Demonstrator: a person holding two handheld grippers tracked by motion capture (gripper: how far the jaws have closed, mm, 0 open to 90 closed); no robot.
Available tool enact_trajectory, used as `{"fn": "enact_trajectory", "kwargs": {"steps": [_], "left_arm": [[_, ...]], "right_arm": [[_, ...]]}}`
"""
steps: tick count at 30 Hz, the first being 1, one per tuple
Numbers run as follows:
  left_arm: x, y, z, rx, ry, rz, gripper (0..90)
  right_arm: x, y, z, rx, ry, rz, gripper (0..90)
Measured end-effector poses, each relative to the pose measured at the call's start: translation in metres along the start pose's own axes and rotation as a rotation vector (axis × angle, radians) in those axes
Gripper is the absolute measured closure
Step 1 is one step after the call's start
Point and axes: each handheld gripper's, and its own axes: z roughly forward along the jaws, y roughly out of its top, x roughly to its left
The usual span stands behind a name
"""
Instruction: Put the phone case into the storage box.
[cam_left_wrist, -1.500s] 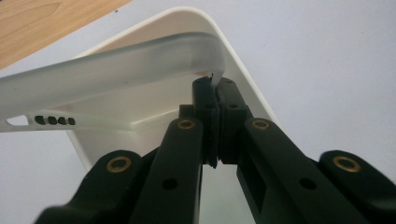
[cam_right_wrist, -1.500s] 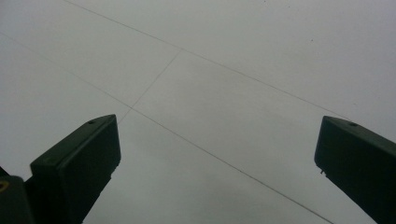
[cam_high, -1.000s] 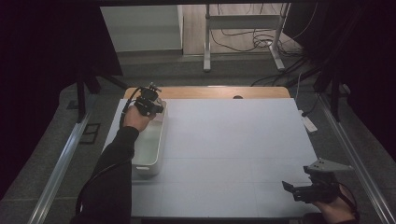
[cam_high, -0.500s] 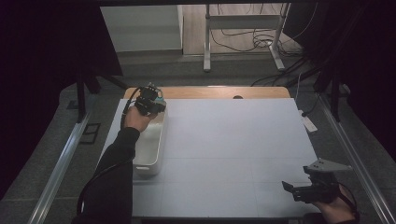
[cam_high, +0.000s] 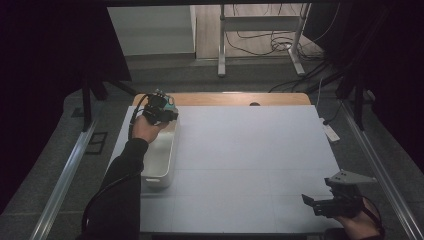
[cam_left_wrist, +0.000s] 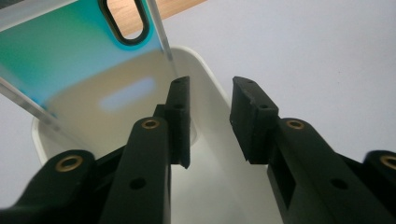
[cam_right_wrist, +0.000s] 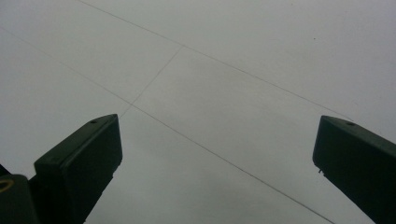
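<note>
The left gripper has just been opened, nothing clasped, beside the board leaned in the tub. The right gripper is held spread over bare table near its front edge.

- The right gripper looks down on a pale grey table top, its two black jaws standing wide apart with nothing between them.
- One jaw rises from about 8 o'clock, the other enters at about 4 o'clock.
- Thin seam lines cross the table top: one long line runs from 10 o'clock to 5 o'clock, and a shorter one branches off towards 12 o'clock.
</note>
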Motion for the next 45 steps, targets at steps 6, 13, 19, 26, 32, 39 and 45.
{"fn": "enact_trajectory", "kwargs": {"steps": [6,13,19,26,32,39,45], "left_arm": [[0.0,-0.001,-0.002,-0.019,-0.014,0.004,62.1],[-0.002,-0.003,-0.005,-0.045,-0.021,0.007,54.1],[-0.001,-0.005,-0.01,-0.073,-0.028,0.002,47.1],[-0.003,-0.006,-0.017,-0.104,-0.051,-0.007,39.9],[-0.007,-0.007,-0.02,-0.115,-0.069,0.003,34.7],[-0.011,-0.012,-0.024,-0.141,-0.092,0.011,29.6],[-0.012,-0.016,-0.029,-0.163,-0.11,0.007,25.9]], "right_arm": [[0.0,0.0,0.0,0.004,-0.002,-0.004,1.4],[0.001,0.0,0.0,0.004,-0.003,-0.005,1.4],[0.001,0.0,0.0,0.0,-0.006,-0.001,1.4],[0.001,0.0,0.0,0.0,-0.006,-0.002,1.4],[0.001,0.0,0.0,0.001,-0.006,-0.003,1.5],[0.001,0.001,0.0,0.004,-0.007,-0.004,1.5],[0.002,0.001,0.001,0.008,-0.008,-0.008,1.6]]}}
